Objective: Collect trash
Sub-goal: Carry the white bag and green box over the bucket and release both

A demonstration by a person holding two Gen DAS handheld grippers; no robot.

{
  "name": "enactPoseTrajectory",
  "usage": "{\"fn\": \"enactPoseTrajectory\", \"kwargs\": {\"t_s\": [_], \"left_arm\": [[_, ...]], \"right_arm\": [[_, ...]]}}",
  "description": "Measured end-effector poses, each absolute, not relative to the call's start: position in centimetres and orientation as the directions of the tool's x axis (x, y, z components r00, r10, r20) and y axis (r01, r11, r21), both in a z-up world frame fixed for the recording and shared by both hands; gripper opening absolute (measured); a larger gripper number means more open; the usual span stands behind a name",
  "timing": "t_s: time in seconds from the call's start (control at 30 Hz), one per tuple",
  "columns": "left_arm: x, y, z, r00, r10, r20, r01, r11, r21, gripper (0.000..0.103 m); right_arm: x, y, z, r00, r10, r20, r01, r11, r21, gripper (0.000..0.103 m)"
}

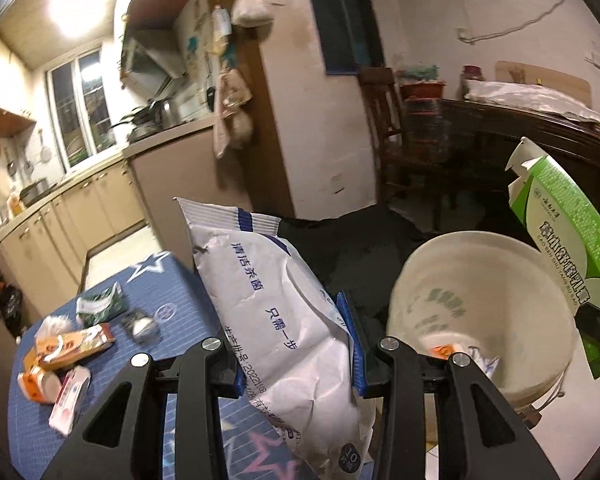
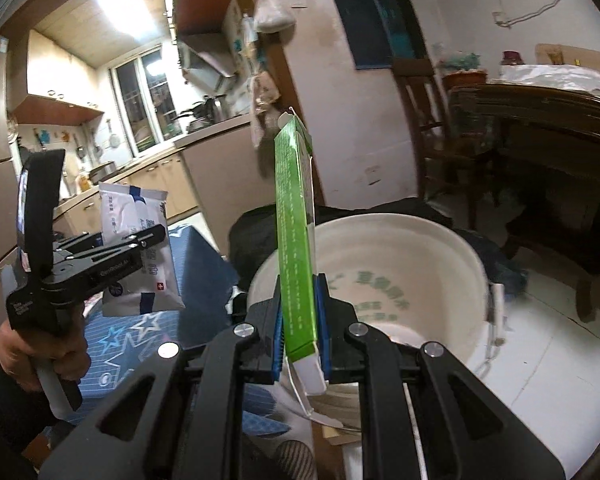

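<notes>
My left gripper point(image 1: 298, 348) is shut on a white and blue wipes packet point(image 1: 276, 304), held above the edge of the blue star-patterned table point(image 1: 180, 296), left of a white bucket point(image 1: 480, 292). The packet and left gripper also show in the right wrist view point(image 2: 140, 248). My right gripper point(image 2: 300, 332) is shut on a flattened green and white carton point(image 2: 294, 240), held upright over the bucket's near rim point(image 2: 400, 272). The carton also shows in the left wrist view point(image 1: 564, 236). Some scraps lie in the bucket's bottom point(image 1: 460, 354).
Several wrappers and small cartons point(image 1: 72, 344) lie on the table's left part. A black bag point(image 1: 340, 248) lies behind the bucket. Kitchen counters point(image 1: 80, 196) run at the left, a dark wooden table point(image 1: 540, 132) and chair point(image 1: 384, 120) at the right.
</notes>
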State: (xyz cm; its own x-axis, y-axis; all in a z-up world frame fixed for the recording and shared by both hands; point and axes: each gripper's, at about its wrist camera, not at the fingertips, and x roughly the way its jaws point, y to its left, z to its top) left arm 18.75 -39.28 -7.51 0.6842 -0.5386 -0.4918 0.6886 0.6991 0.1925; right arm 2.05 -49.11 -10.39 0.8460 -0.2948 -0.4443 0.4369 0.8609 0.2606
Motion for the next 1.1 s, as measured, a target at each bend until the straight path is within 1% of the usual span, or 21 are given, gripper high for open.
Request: {"fn": "enactPoseTrajectory", "kwargs": {"t_s": [0.17,0.37,0.57,0.87,0.9,0.97,1.0,1.03,1.1], "left_arm": [[17.6,-42.1,-7.6,0.624,-0.606,-0.493,0.754,0.632,0.177,0.039],[16.7,-45.8,-8.3,0.465,-0.731,-0.5,0.869,0.484,0.101,0.039],[17.1,-48.7,-9.5,0.367,-0.767,-0.526,0.916,0.397,0.061,0.039],[17.3,-51.5,-10.3,0.331,-0.766,-0.551,0.936,0.34,0.089,0.04],[17.2,-51.7,-10.3,0.33,-0.768,-0.549,0.937,0.335,0.096,0.041],[17.1,-51.6,-10.2,0.35,-0.776,-0.524,0.932,0.345,0.112,0.052],[17.1,-51.5,-10.0,0.36,-0.784,-0.506,0.929,0.352,0.115,0.063],[17.1,-51.2,-9.7,0.358,-0.794,-0.491,0.93,0.351,0.111,0.066],[17.2,-51.1,-9.4,0.361,-0.8,-0.479,0.929,0.352,0.113,0.066]], "right_arm": [[1.0,-50.8,-10.7,0.801,-0.358,-0.48,0.511,0.826,0.236,0.012],[-0.9,-53.2,-11.6,0.756,-0.41,-0.51,0.583,0.776,0.24,0.012],[-1.8,-54.4,-12.3,0.73,-0.432,-0.53,0.612,0.758,0.224,0.012],[0.8,-56.0,-13.1,0.739,-0.375,-0.56,0.583,0.771,0.254,0.013],[1.3,-56.1,-13.2,0.743,-0.36,-0.564,0.571,0.781,0.253,0.014],[1.7,-56.3,-13.4,0.74,-0.363,-0.566,0.571,0.784,0.244,0.018],[2.0,-56.5,-13.4,0.735,-0.363,-0.573,0.573,0.784,0.238,0.022],[2.1,-56.5,-13.5,0.736,-0.36,-0.573,0.569,0.788,0.236,0.029],[2.2,-56.6,-13.4,0.734,-0.372,-0.569,0.575,0.786,0.227,0.038]]}}
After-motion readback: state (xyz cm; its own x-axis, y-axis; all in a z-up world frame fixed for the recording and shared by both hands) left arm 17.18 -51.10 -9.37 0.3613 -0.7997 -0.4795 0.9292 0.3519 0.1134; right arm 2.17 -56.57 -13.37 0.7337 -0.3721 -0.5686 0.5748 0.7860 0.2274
